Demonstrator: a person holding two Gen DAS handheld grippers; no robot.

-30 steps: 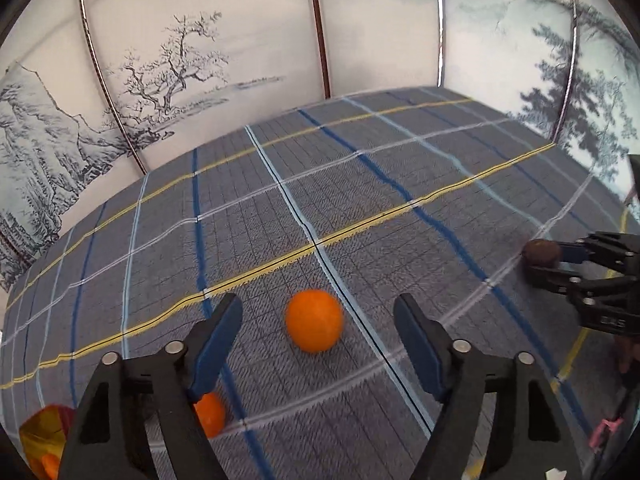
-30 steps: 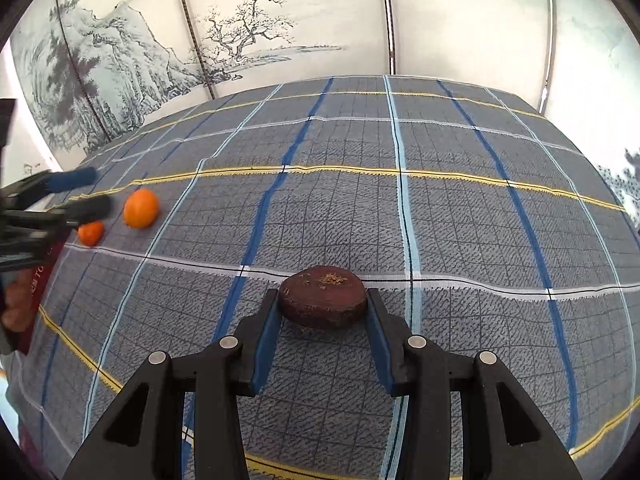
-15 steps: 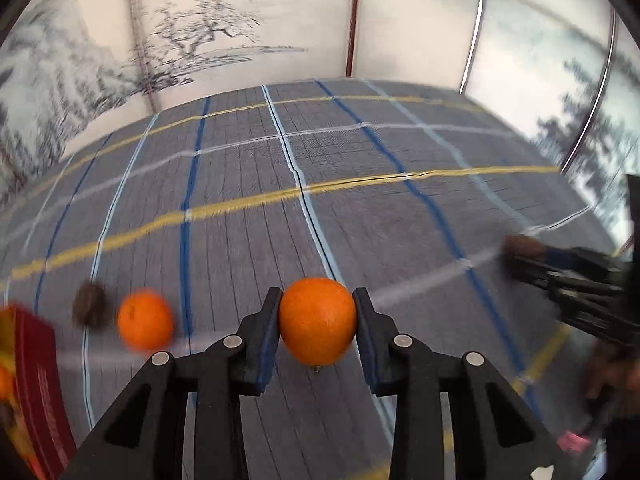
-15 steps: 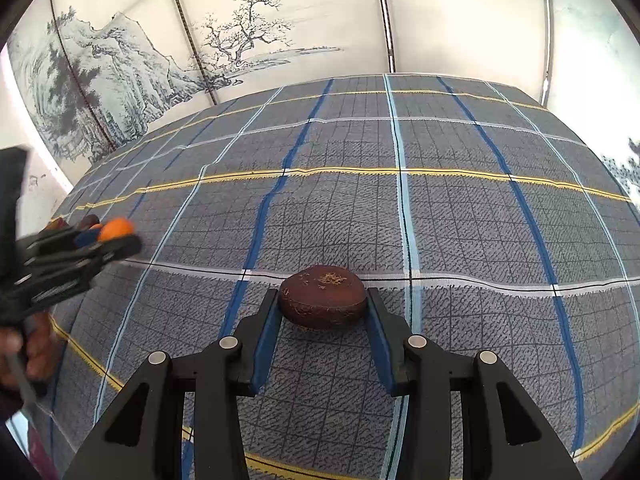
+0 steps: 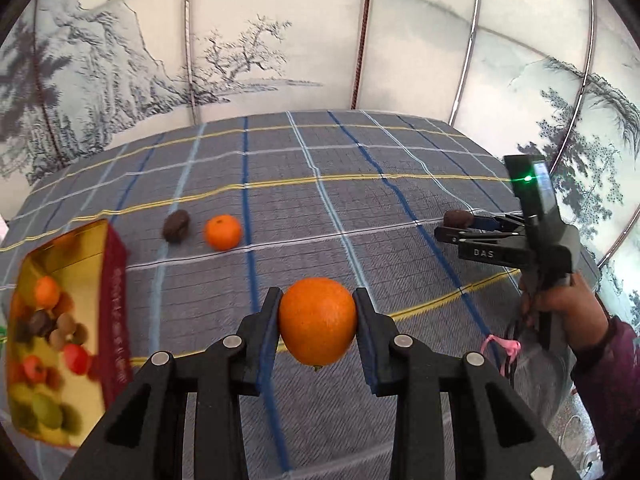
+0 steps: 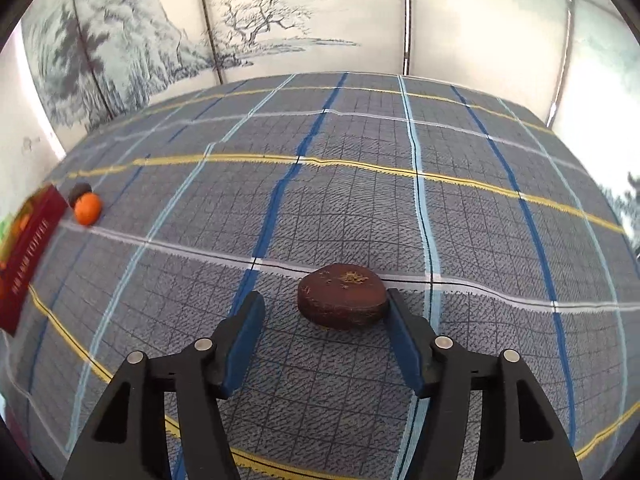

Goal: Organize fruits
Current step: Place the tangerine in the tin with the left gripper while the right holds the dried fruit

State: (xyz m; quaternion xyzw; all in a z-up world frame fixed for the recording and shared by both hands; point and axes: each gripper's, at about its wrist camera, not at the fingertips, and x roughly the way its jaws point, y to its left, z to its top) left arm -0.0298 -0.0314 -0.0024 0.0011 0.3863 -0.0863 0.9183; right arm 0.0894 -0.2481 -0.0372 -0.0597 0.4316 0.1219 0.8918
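The plaid-covered desk [image 6: 360, 184] lay broad and bare beyond the brown fruit [image 6: 343, 301], out to the painted screen [image 6: 280, 20]. The fruit box [image 5: 60, 320] sat at the desk's left edge. The left gripper [image 5: 317, 322] clamped an orange [image 5: 317, 320] above the cloth. The right gripper [image 6: 324, 332] jaws were opening around the brown fruit, only the right pad touching.

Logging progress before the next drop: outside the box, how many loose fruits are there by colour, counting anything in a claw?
Round orange citrus fruits: 2, one gripped in the left claw, one on the plaid cloth.
Dark brown wrinkled fruits: 2, one between the opening right claw, one beside the resting orange.
Total: 4
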